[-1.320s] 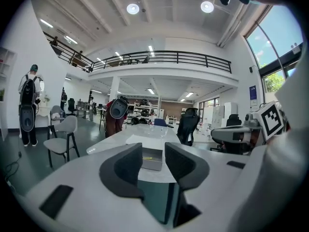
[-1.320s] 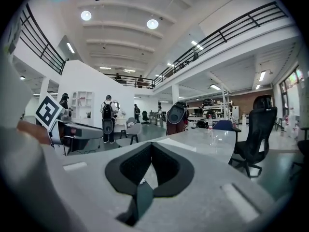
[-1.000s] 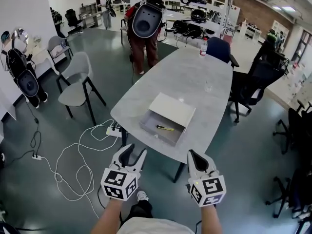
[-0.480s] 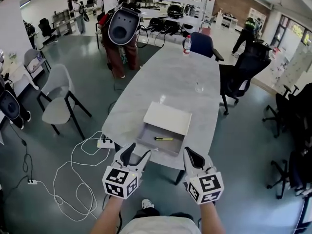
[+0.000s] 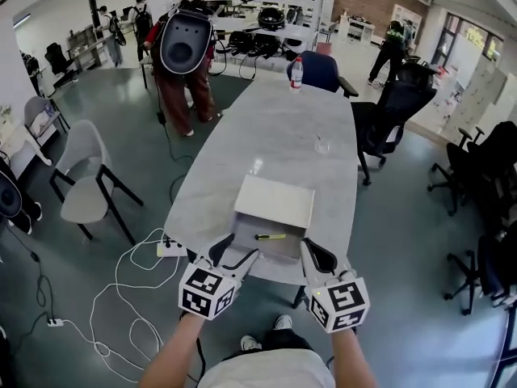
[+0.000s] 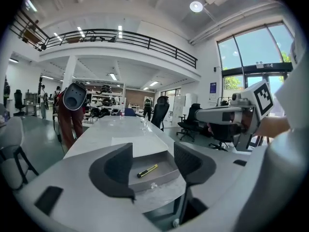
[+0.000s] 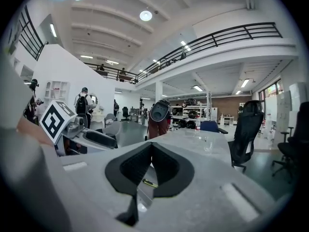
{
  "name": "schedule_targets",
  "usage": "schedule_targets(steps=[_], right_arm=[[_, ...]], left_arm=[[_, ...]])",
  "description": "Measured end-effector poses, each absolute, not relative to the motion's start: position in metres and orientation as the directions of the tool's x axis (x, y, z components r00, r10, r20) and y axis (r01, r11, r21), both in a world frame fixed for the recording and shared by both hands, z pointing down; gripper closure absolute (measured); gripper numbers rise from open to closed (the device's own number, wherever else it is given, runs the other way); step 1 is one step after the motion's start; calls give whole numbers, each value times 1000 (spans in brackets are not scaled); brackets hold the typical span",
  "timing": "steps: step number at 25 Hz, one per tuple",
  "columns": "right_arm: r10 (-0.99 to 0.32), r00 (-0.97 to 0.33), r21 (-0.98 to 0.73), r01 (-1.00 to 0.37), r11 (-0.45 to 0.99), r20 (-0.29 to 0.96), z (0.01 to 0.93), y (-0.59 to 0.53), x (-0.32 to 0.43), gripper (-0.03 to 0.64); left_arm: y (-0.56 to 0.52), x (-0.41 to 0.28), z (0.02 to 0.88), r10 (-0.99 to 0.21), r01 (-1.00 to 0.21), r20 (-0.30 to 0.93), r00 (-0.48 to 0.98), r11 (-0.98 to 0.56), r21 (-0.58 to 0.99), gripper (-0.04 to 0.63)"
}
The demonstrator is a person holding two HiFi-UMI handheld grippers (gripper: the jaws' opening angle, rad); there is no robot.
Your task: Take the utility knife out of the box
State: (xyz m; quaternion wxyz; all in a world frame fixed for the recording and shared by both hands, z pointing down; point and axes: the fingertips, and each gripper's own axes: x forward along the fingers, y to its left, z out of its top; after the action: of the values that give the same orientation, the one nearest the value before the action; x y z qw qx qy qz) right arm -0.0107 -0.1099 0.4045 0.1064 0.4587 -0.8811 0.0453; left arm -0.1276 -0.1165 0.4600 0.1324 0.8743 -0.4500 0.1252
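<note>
Yellow knife (image 5: 271, 236) lies flat on the floor of the open grey box (image 5: 257, 257), at the end of the table (image 5: 279, 120) nearest you. The white lid (image 5: 275, 203) sits just behind the box. In the head view both your grippers hang short of the table edge. The left gripper (image 5: 233, 253) has its jaws spread and the right gripper (image 5: 317, 255) has its jaws pinched. Neither touches the box or the knife.

Left gripper view: the left gripper (image 6: 152, 149) has just been opening and now stands wide, with nothing between the jaws. The knife (image 6: 147, 170) shows through the gap, still inside the box (image 6: 157, 182), slanted, well ahead of the tips. You're lined up on it.

Right gripper view: the right gripper (image 7: 151, 146) has its tips together, holding nothing. A bit of the knife (image 7: 149, 182) shows through the slot below the tips, far off.

Progress: the box is already open and the knife untouched, so you're only on the approach. My guess is the left side takes it. Still to do: reach in, close on the knife, lift it clear of the box
</note>
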Motion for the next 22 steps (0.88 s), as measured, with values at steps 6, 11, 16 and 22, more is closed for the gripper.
schedule_targets(steps=[6, 11, 16, 22], right_arm=[[-814, -532, 11, -836, 549, 231, 408, -126, -8, 612], [-822, -516, 6, -846, 533, 240, 414, -143, 0, 612], [-825, -507, 2, -852, 524, 250, 417, -165, 6, 612], [-826, -494, -14, -860, 510, 271, 425, -192, 16, 612]], left_arm=[[-136, -110, 486, -658, -754, 434, 615, -653, 79, 353], [-153, -98, 506, -611, -722, 486, 624, -689, 60, 353], [-170, -95, 531, -557, -699, 551, 621, -712, 67, 353], [-188, -87, 555, -484, -652, 627, 611, -757, 50, 353]])
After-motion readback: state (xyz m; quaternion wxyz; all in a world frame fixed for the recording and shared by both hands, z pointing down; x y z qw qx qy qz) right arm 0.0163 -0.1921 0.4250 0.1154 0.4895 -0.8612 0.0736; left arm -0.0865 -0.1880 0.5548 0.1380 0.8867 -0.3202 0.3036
